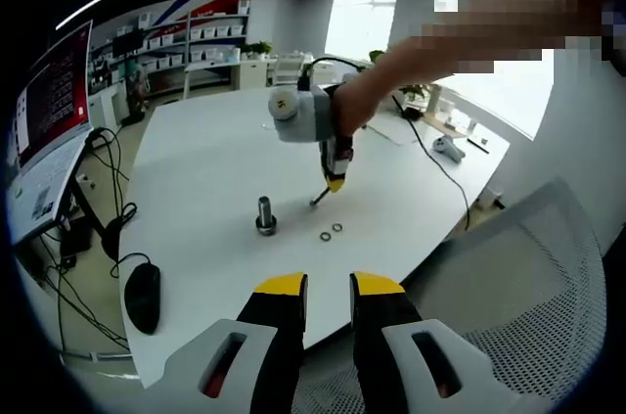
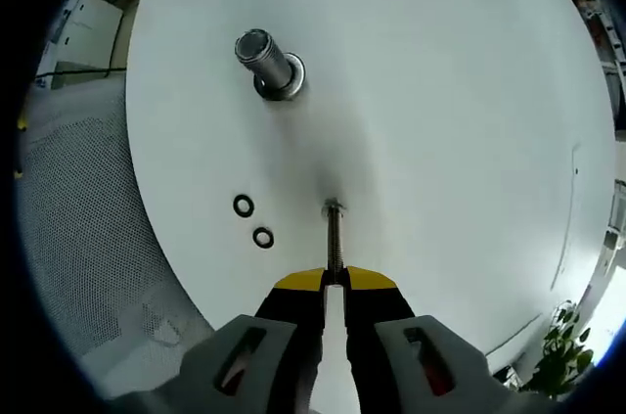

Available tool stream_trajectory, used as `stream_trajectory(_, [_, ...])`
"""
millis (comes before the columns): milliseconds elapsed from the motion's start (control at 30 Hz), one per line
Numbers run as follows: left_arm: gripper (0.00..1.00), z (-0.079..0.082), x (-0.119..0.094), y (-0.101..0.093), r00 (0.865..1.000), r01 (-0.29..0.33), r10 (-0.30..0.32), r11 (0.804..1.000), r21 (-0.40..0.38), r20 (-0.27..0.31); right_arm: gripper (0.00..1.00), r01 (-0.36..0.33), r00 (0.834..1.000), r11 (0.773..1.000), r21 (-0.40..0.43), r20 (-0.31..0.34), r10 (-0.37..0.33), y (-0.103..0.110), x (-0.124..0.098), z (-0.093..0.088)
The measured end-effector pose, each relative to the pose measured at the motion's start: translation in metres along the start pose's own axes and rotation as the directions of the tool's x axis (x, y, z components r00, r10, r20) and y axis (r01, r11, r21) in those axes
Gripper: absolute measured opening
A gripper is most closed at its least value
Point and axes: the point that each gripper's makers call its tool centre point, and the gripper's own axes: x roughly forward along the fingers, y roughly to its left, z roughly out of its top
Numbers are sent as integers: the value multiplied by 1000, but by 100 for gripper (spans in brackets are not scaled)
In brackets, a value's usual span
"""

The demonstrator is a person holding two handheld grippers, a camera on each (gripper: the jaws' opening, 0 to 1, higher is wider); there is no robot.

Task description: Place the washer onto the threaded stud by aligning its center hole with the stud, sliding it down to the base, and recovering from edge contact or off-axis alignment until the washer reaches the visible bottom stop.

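Right gripper (image 2: pixel 333 282) jaws pinch threaded stud (image 2: pixel 334 238), tip on table (image 2: pixel 469 140). Left gripper (image 1: pixel 328 287) jaws slightly spread. Washers (image 2: pixel 252 221) look thin, slippery; grip by rim.

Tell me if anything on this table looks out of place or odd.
One thing: the right gripper is shut on a thin threaded stud whose tip touches the table, while both washers lie loose beside it. The large bolt stands upright, apart.
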Motion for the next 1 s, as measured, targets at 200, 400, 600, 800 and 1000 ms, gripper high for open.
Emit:
stream_trajectory(200, [15, -2, 1, 1, 1000, 0, 0, 1000, -1, -2, 9, -27, 999, 1000, -9, -46, 26, -2, -1, 6])
stream_trajectory(400, [15, -2, 2, 1, 1000, 0, 0, 1000, -1, 0, 9, -62, 991, 998, 0, -117, 62, -2, -8, 2])
stream_trajectory(600, [15, -1, 1, 0, 1000, -2, 2, 1000, -3, 1, 9, -55, 990, 998, -16, -133, 53, -11, -5, 1])
stream_trajectory(800, [15, -1, 1, 1, 1000, -1, 1, 1000, -2, 3, 9, -50, 992, 999, -6, -113, 49, -11, -4, 2])
stream_trajectory(1000, [15, 0, 1, 0, 1000, 0, 0, 1000, -3, 2, 10, -76, 996, 996, 38, -49, 78, -8, -4, 8])
